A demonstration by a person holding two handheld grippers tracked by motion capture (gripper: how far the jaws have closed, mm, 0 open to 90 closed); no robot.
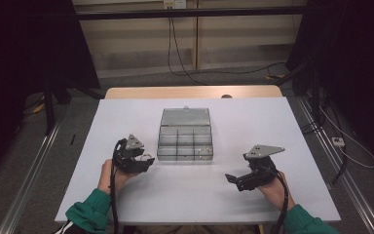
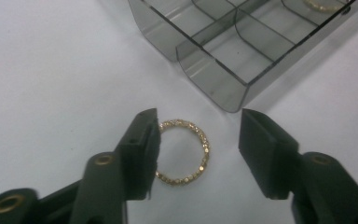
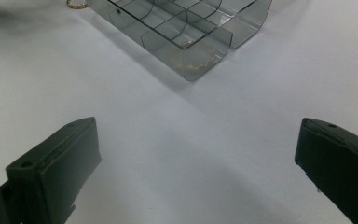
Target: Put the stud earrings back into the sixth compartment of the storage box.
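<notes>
Reaching for: a gold ring point(image 2: 184, 153) that lies flat on the white table point(image 1: 272, 126), just beside the near left corner of the clear box point(image 1: 185, 141); the flat lie leaves its band free to be pinched from the sides.
Left gripper point(image 2: 198, 149): jaws spread, grasping nothing; they straddle the ring, one jaw over its edge, the other well clear on the far side. Judged purpose: to close across the band.
Right gripper point(image 1: 233, 180): jaws wide apart and empty, low over bare table in front of the box and off to its right, apart from it. Judged purpose: to wait out of the way.
Box: lid folded back away from the person, so the compartments stand open from above.
Second ring point(image 3: 196, 59): gold, already inside the box's near right compartment, against its curved front wall.
Step in hand, as judged: picking up the loose ring to drop it into a compartment.
</notes>
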